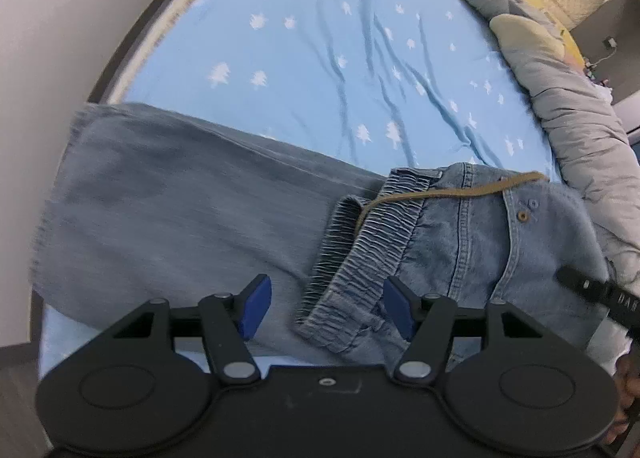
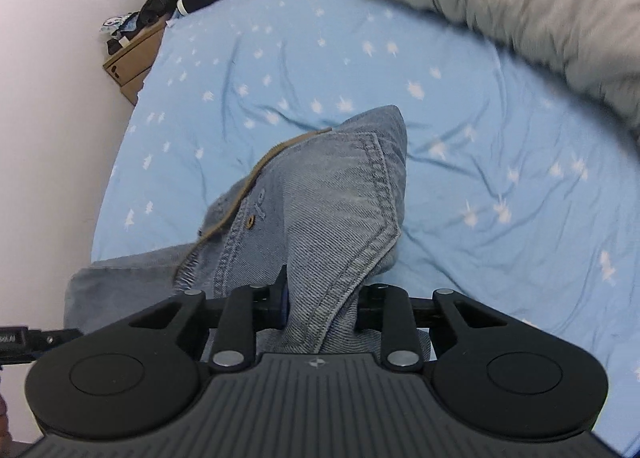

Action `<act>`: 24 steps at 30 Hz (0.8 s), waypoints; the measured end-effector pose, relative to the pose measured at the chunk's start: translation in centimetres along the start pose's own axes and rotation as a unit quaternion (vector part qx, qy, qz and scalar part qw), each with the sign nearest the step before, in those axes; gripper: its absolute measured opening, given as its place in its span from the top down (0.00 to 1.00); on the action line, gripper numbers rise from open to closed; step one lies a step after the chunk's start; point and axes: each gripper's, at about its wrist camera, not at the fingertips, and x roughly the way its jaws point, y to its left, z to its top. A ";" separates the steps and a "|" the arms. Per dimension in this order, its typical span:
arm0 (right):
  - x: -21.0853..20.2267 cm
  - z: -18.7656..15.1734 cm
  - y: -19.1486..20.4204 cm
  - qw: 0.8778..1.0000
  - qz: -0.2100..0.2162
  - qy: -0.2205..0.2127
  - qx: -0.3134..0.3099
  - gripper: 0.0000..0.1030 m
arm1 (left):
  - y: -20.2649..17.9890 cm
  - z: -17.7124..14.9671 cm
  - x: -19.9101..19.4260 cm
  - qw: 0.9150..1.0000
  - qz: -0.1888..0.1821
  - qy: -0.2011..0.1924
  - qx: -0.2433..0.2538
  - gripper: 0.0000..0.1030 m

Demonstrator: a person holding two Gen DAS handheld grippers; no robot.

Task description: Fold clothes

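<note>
Light blue jeans [image 1: 192,213] lie across the near edge of a bed, legs stretching left, elastic waistband [image 1: 360,242] and tan drawstring [image 1: 452,191] bunched in the middle. My left gripper [image 1: 326,312] hovers open just above the waistband, blue pads [image 1: 256,304] wide apart with nothing between them. In the right wrist view the jeans [image 2: 336,197] rise in a peak, pocket seam showing, and my right gripper [image 2: 324,308] is shut on this lifted denim at the waist. The right gripper's black body [image 1: 600,294] shows at the right edge of the left wrist view.
The bed wears a blue sheet with white star prints [image 1: 320,37]. A grey quilt [image 2: 520,1] is heaped along the far right side. A cardboard box [image 2: 132,57] with dark items stands by the wall at the left. A white wall [image 1: 60,17] runs close along the bed's left edge.
</note>
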 end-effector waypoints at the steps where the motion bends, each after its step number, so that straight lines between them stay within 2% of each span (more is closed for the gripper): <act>1: -0.3 0.1 0.9 1.000 -0.006 -0.004 -0.003 0.73 | 0.6 0.0 -0.7 1.000 0.004 -0.001 0.006 0.41; 5: -1.4 0.4 4.4 0.999 -0.029 -0.021 -0.017 0.74 | 3.0 0.0 -3.0 1.000 0.014 -0.005 0.013 0.39; 10: -1.9 0.5 7.4 0.999 -0.028 -0.030 -0.023 0.73 | 5.3 0.1 -4.3 1.000 0.022 -0.014 0.005 0.39; 14: -1.9 0.3 9.9 0.998 -0.014 -0.045 -0.031 0.73 | 7.3 0.0 -5.9 0.999 0.034 -0.019 -0.026 0.39; 18: -2.1 -0.3 12.4 0.998 0.015 -0.055 -0.033 0.73 | 8.8 0.3 -7.5 0.998 0.050 -0.022 -0.029 0.39; 21: -1.7 -0.9 13.7 0.998 0.044 -0.050 -0.016 0.73 | 10.3 0.7 -8.3 0.997 0.053 -0.027 -0.039 0.39; 24: -1.0 -1.3 15.5 0.998 0.054 -0.040 -0.016 0.73 | 11.7 1.2 -8.8 0.997 0.054 -0.030 -0.044 0.39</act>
